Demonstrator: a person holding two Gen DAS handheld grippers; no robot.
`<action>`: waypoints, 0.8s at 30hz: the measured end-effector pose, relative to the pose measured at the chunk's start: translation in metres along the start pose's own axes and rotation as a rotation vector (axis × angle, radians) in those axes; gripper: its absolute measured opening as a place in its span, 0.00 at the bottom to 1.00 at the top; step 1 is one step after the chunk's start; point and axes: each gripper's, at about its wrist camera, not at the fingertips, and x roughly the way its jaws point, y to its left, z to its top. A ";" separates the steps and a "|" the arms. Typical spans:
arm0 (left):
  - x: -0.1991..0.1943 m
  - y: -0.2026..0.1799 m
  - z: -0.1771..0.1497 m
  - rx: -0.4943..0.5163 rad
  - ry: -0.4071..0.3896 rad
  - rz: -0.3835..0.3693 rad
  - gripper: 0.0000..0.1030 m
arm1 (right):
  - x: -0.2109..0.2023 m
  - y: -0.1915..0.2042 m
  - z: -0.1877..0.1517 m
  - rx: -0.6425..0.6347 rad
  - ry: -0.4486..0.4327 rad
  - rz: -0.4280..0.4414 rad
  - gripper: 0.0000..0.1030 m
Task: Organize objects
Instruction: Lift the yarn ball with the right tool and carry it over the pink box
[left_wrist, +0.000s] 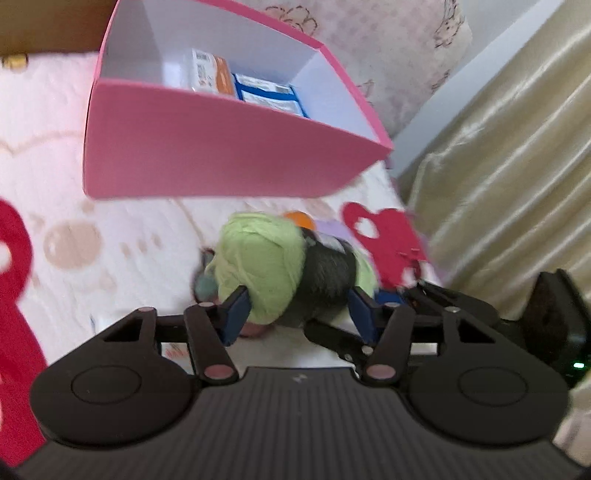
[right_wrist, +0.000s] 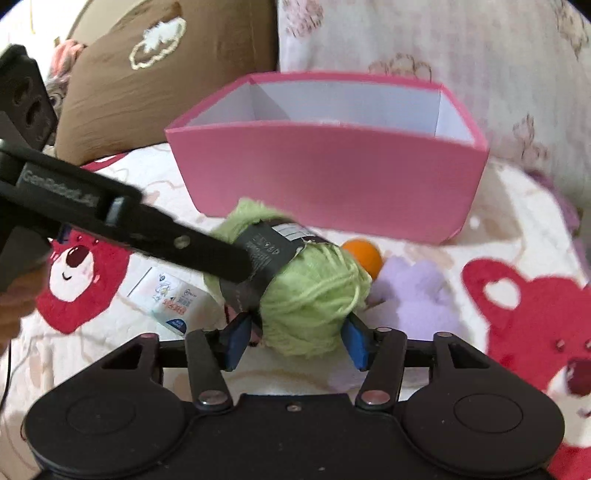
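A green yarn ball (left_wrist: 260, 258) with a dark paper band (left_wrist: 328, 273) lies on the bedspread in front of a pink box (left_wrist: 221, 147). My left gripper (left_wrist: 299, 310) has its blue pads on either side of the yarn ball and is closed on it. In the right wrist view the same yarn ball (right_wrist: 310, 295) sits between my right gripper's (right_wrist: 295, 339) blue pads too, and the left gripper's black finger (right_wrist: 177, 243) reaches in from the left onto the band. The pink box (right_wrist: 325, 177) stands just behind.
The box holds two small cartons (left_wrist: 236, 81). An orange ball (right_wrist: 364, 254) and a lilac fluffy thing (right_wrist: 413, 291) lie right of the yarn. A white sachet (right_wrist: 170, 299) lies on the left. A brown pillow (right_wrist: 147, 74) sits behind, and a curtain (left_wrist: 517, 166) hangs at the right.
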 end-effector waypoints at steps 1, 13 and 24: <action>-0.001 0.002 0.000 -0.017 0.010 -0.025 0.50 | -0.003 -0.001 0.001 -0.005 -0.012 0.003 0.71; 0.012 0.003 -0.004 0.062 -0.063 0.166 0.66 | 0.005 -0.013 -0.013 0.139 0.015 0.007 0.82; 0.021 0.015 -0.008 -0.023 -0.070 0.013 0.53 | 0.018 0.005 -0.020 0.075 0.011 -0.041 0.83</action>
